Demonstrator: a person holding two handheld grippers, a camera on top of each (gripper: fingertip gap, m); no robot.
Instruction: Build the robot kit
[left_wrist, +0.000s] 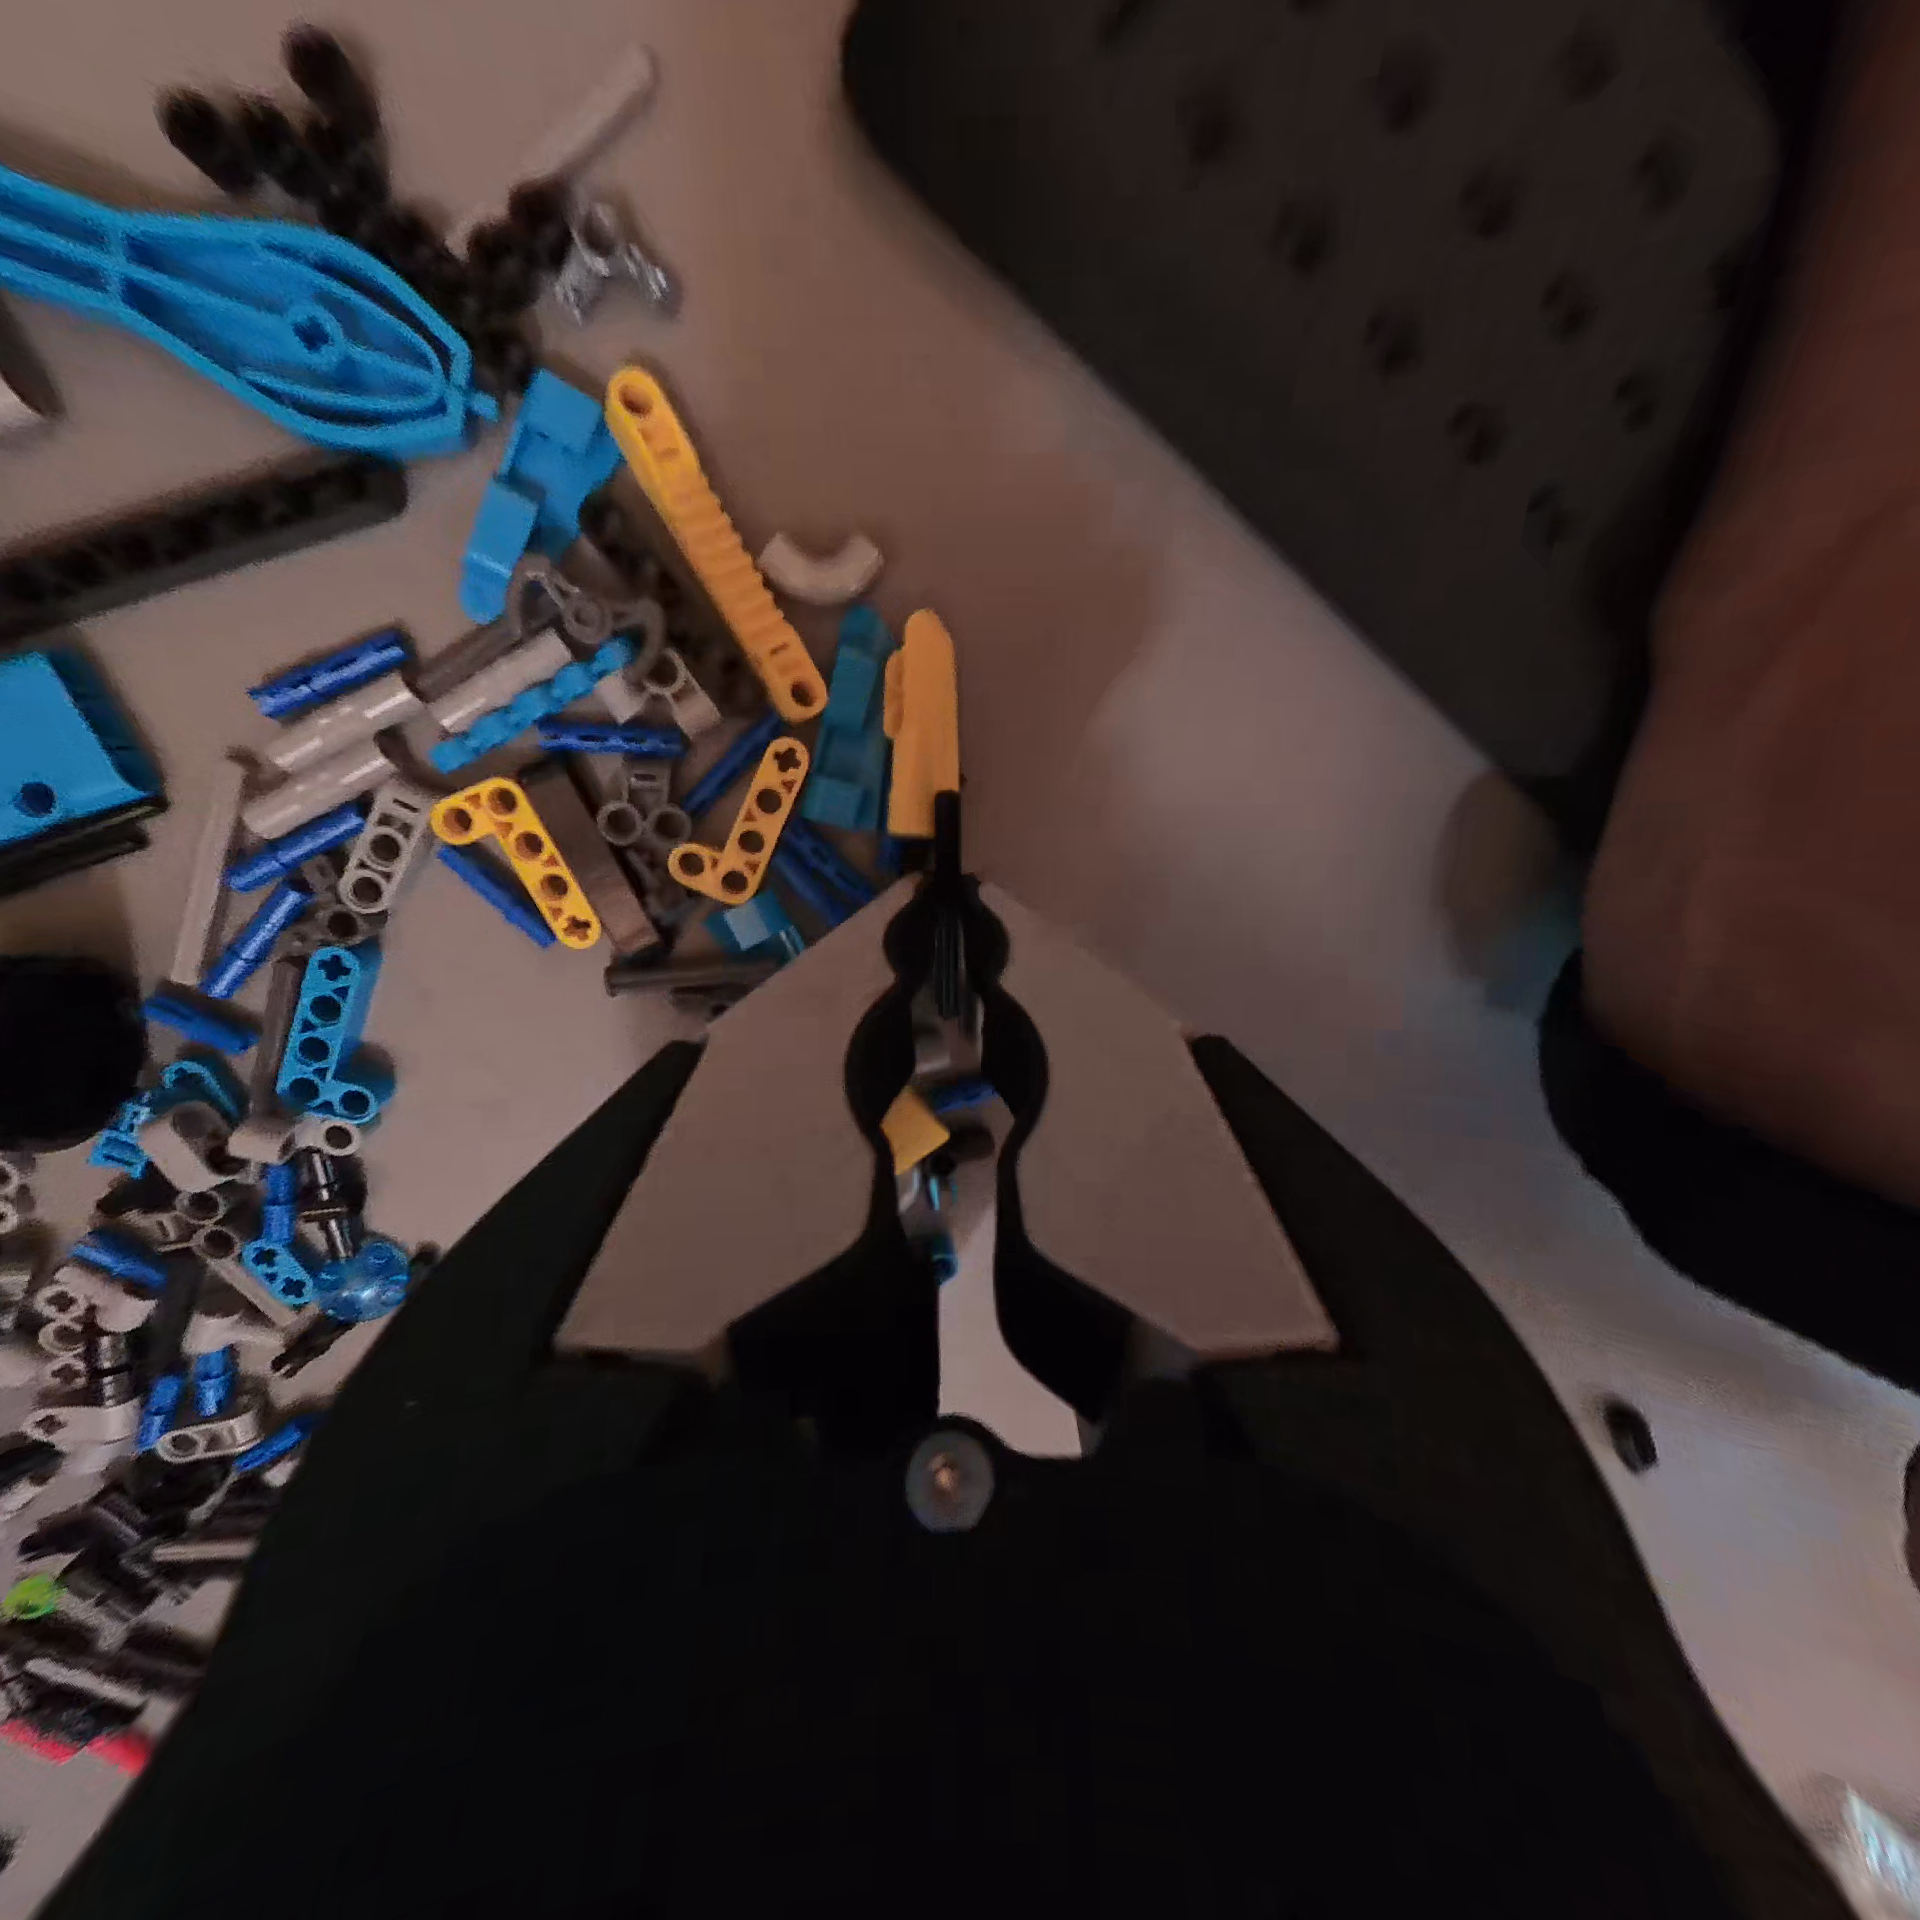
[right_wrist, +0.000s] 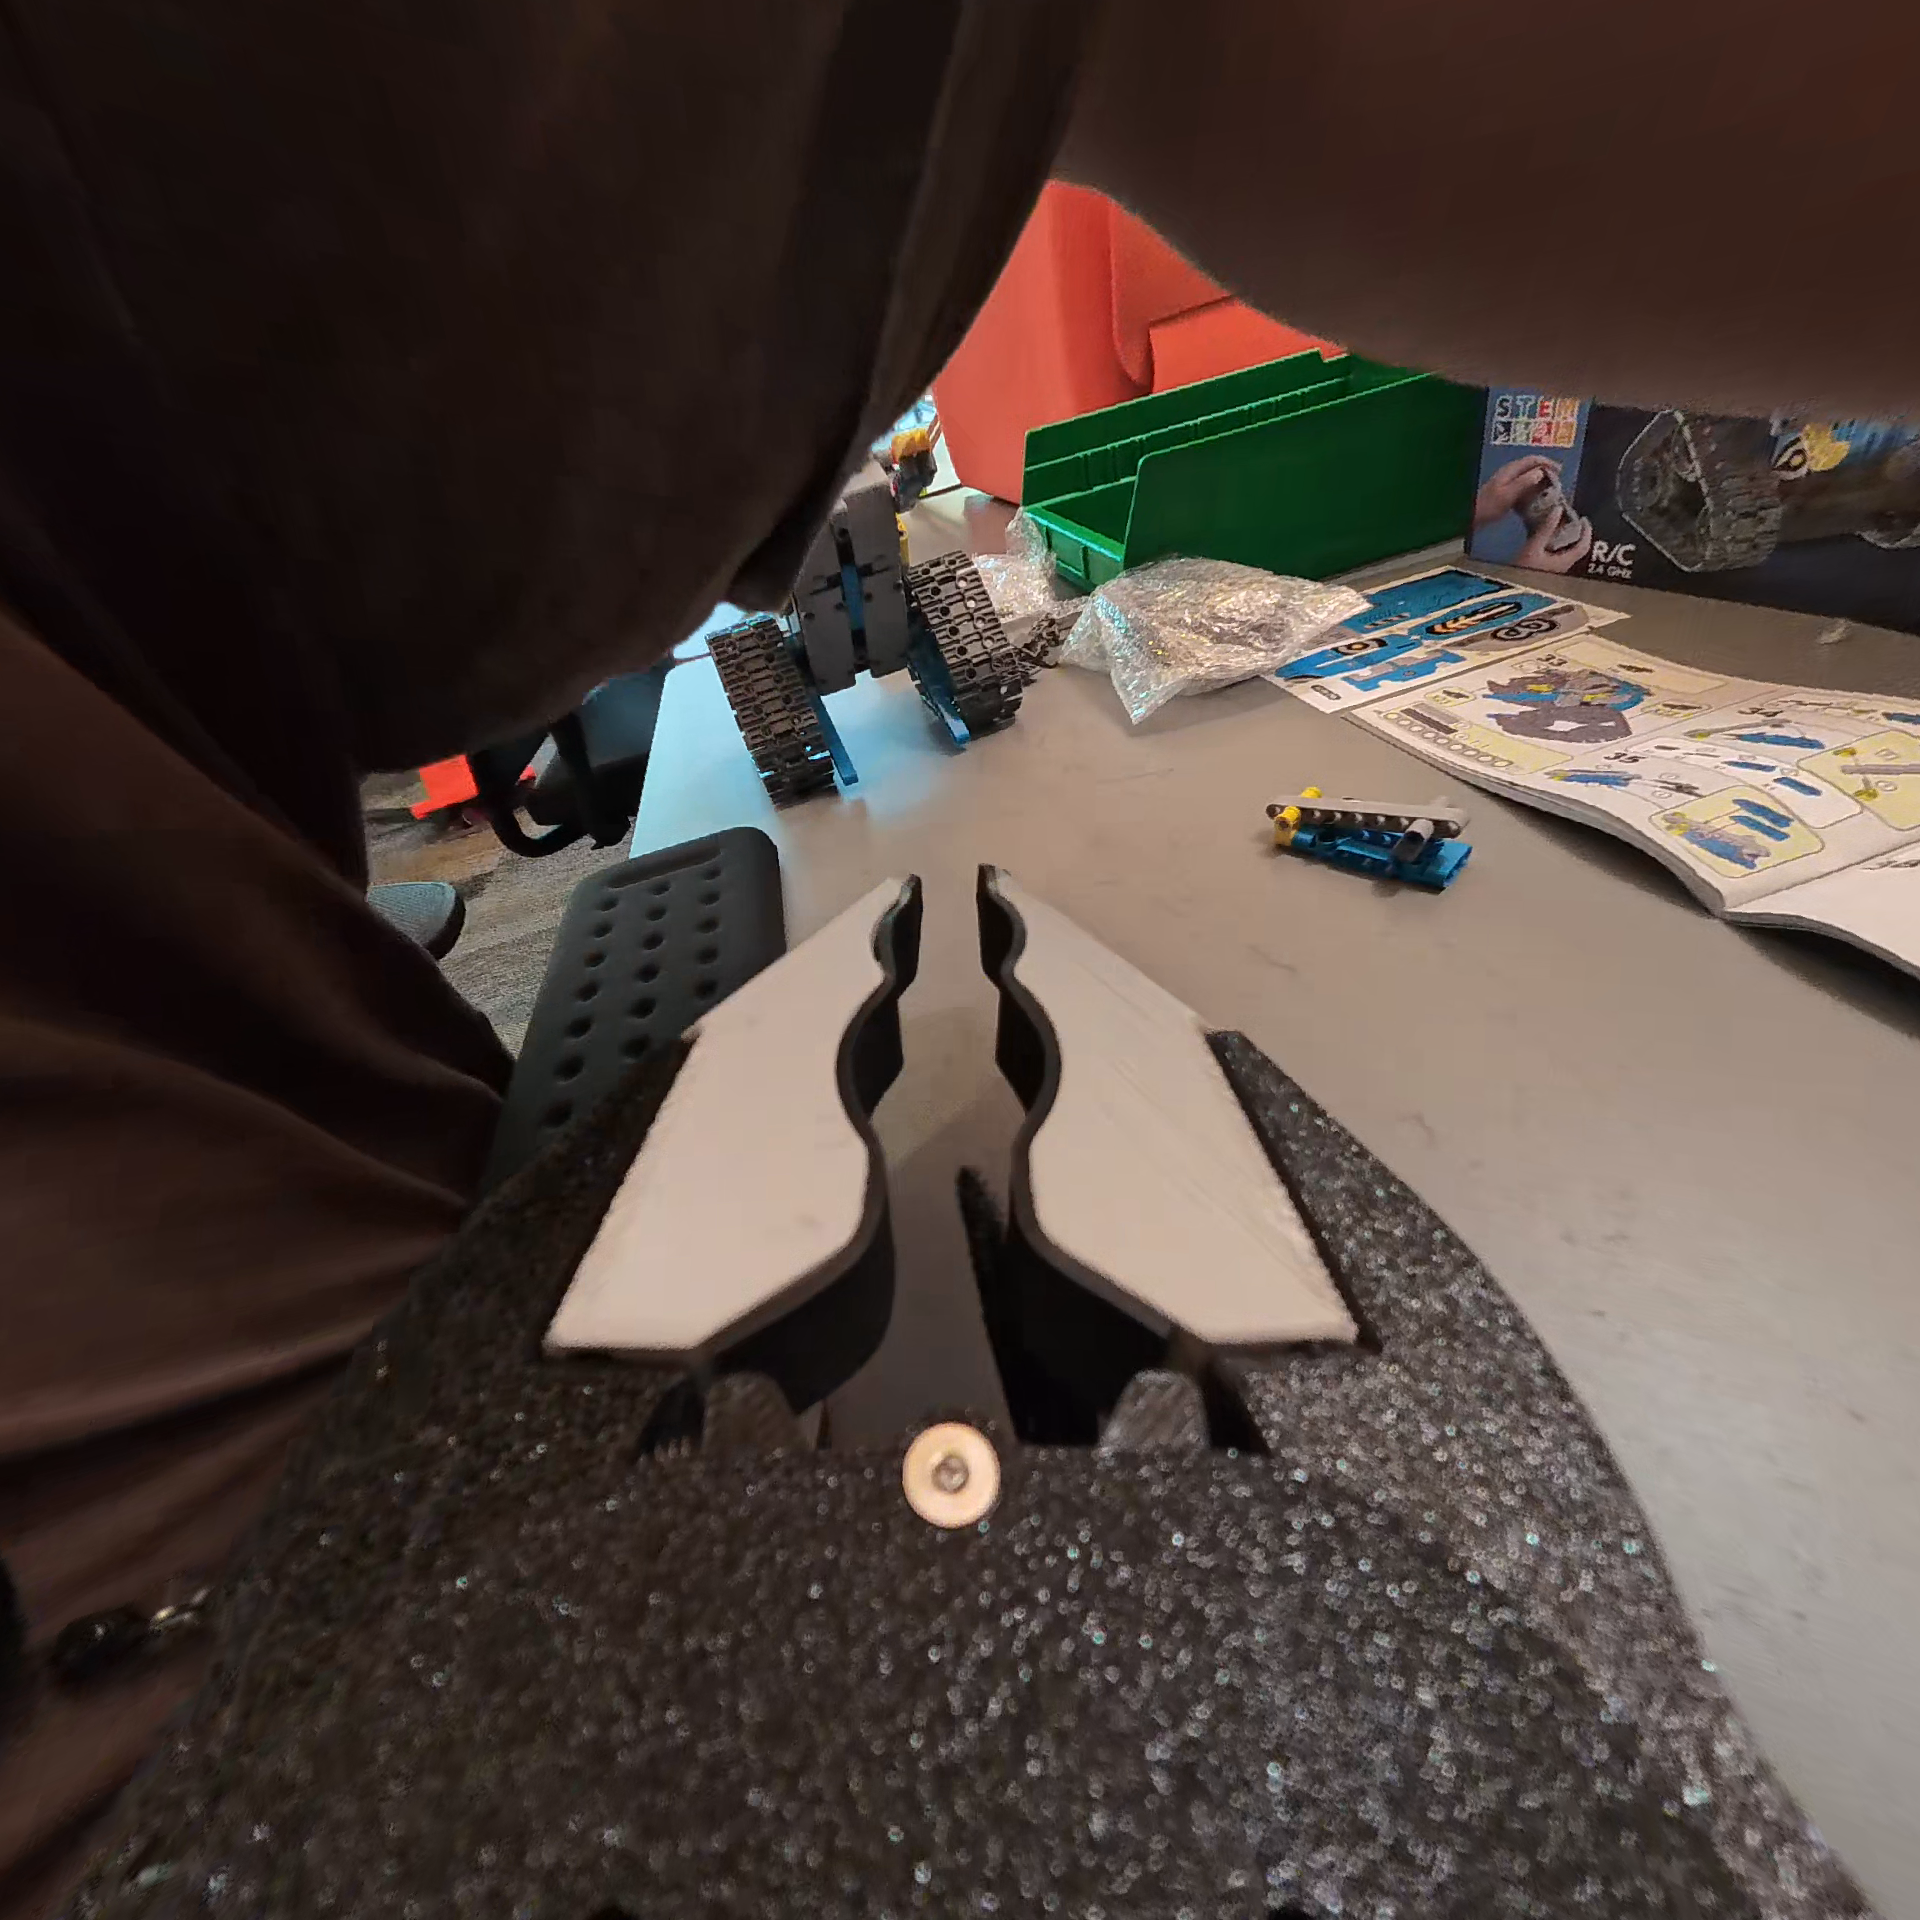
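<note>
In the left wrist view my left gripper (left_wrist: 948, 896) is shut on a thin black ribbed axle (left_wrist: 948, 935) that sticks out past the tips. It hovers at the right edge of a pile of small building pieces (left_wrist: 499, 852) on the table. A yellow piece (left_wrist: 923, 727) and a yellow toothed beam (left_wrist: 717, 551) lie just beyond the tips. In the right wrist view my right gripper (right_wrist: 948, 883) is open a little and empty, low over the grey table (right_wrist: 1351, 1091). A small blue and grey assembly (right_wrist: 1371, 831) lies ahead to its right.
A tracked model vehicle (right_wrist: 862, 644) stands ahead, with plastic bags (right_wrist: 1195, 623), a green bin (right_wrist: 1247, 468), a printed box (right_wrist: 1704, 488) and an open instruction booklet (right_wrist: 1662, 769). A dark perforated armrest (right_wrist: 634, 956) and a person's dark clothing (right_wrist: 312, 520) are at the left.
</note>
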